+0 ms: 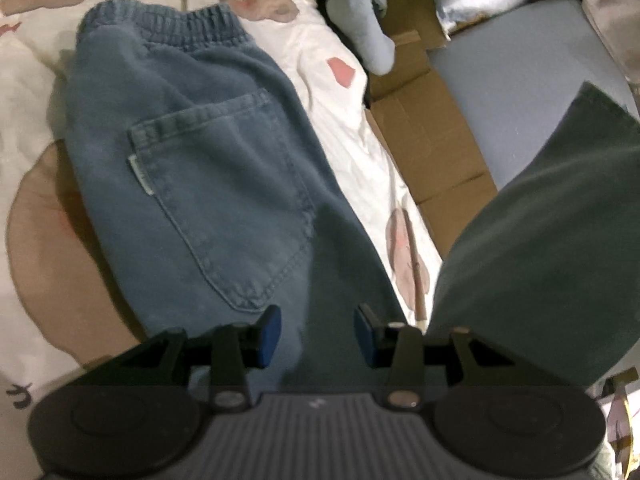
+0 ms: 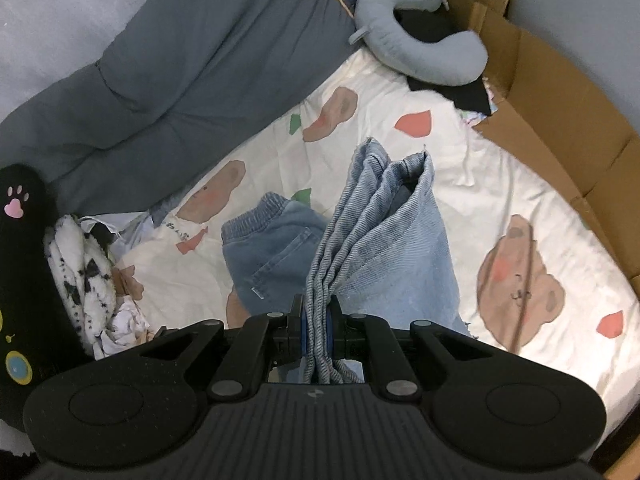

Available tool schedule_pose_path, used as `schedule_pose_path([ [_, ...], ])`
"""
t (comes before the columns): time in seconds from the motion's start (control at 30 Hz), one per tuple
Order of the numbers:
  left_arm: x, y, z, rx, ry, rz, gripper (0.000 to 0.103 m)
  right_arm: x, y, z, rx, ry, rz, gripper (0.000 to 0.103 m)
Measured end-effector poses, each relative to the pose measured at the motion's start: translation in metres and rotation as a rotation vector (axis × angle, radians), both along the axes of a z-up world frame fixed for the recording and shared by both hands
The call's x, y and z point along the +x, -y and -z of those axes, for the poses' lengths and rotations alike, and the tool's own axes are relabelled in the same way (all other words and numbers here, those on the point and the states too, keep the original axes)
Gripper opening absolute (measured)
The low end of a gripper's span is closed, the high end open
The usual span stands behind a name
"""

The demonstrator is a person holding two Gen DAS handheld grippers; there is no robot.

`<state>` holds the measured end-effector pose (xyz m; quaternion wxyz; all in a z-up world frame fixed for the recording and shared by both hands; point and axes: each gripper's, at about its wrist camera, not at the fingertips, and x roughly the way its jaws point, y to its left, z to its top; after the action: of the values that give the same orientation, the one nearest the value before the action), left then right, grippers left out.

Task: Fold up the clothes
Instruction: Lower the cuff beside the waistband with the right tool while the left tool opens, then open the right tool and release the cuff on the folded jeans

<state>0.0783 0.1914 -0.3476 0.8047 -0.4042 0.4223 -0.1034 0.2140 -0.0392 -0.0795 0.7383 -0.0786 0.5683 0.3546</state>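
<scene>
A pair of blue jeans [image 1: 208, 168] lies on the bear-print sheet [image 1: 352, 128], elastic waistband at the far end, back pocket up. My left gripper [image 1: 318, 336] hovers open just above the jeans below the pocket, nothing between its blue pads. In the right wrist view, my right gripper [image 2: 316, 332] is shut on the bunched leg ends of the jeans [image 2: 384, 240], lifted above the sheet [image 2: 480, 168]. The waistband and pocket part [image 2: 272, 252] rests on the sheet beyond, to the left.
A grey cushion [image 2: 192, 60] lines the far left, a grey neck pillow [image 2: 420, 48] sits at the far end, and cardboard walls [image 2: 560, 120] run along the right. Crumpled black-and-white clothes [image 2: 84, 276] pile at left. A person's dark sleeve [image 1: 540, 240] fills the left view's right side.
</scene>
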Motion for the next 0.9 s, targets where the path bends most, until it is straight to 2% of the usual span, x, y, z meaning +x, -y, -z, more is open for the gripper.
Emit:
schedule_pose_path([
  [0.43, -0.004, -0.026, 0.006, 0.001, -0.012, -0.083, 0.043, 0.013, -0.06, 0.087, -0.062, -0.043, 0.002, 0.008],
  [0.9, -0.02, -0.055, -0.001, 0.028, -0.026, -0.163, 0.043, 0.015, -0.127, 0.163, -0.059, -0.116, 0.004, 0.008],
])
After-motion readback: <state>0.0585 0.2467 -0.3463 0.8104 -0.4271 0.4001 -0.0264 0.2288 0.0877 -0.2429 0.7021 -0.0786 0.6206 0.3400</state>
